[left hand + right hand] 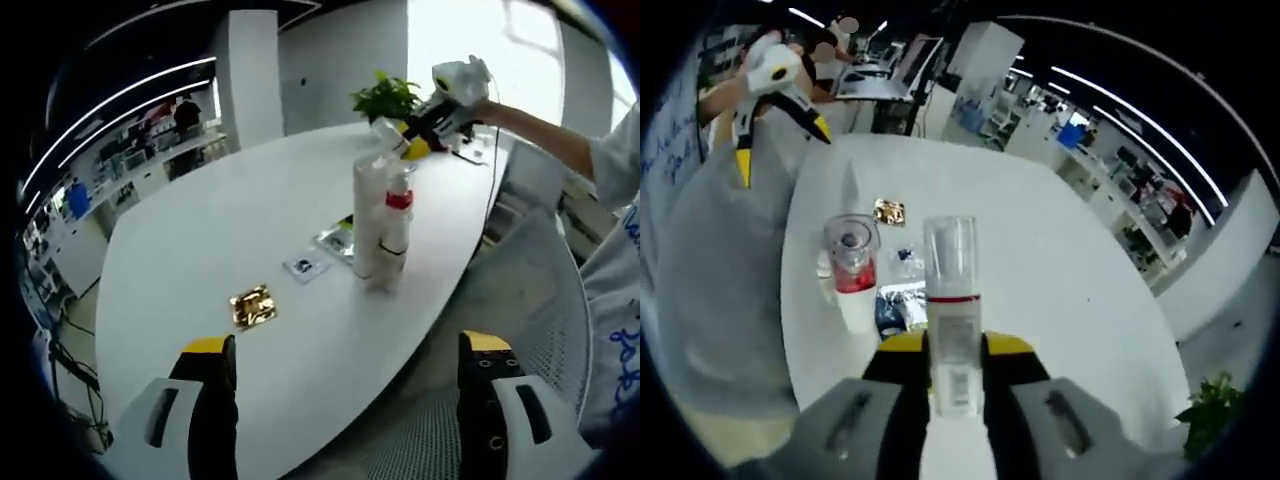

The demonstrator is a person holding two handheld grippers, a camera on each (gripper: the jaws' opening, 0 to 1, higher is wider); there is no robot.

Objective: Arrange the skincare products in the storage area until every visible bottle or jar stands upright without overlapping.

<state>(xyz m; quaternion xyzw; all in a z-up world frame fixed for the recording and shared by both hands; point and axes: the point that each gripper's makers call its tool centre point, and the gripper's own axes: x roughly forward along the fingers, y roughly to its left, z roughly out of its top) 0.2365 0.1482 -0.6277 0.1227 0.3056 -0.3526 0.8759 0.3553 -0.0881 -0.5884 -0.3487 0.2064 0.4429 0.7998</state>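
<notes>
In the right gripper view, a tall clear-capped bottle (952, 320) with a thin red band and a printed label stands upright between the jaws of the right gripper (954, 375), which pinch it at its lower part, raised above the white surface (1060, 270). Just to its left on the surface stands a shorter bottle (850, 270) with a clear cap over a red collar and a white base, upright. Beside its foot lie a silvery blue sachet (895, 305) and a small dark-printed packet (907, 260), and a little farther off a gold foil packet (889, 211). Beyond them the left gripper (780, 105), yellow-tipped with its jaws spread apart, hangs in the air in a person's hand. In the left gripper view, the left gripper (345, 375) shows its own two jaws wide open over the near edge of the surface (200, 230), holding nothing. Near the middle of the surface two bottles stand upright close together: a taller pale bottle (368, 215) and a red-collared bottle (396, 235), possibly touching, though the view is too small to be sure. The gold packet (252, 306), a small card (305, 266) and the sachet (338, 238) lie beside them. Farther off, the right gripper (415, 135) is in a hand above the surface, before a green plant (385, 97).
</notes>
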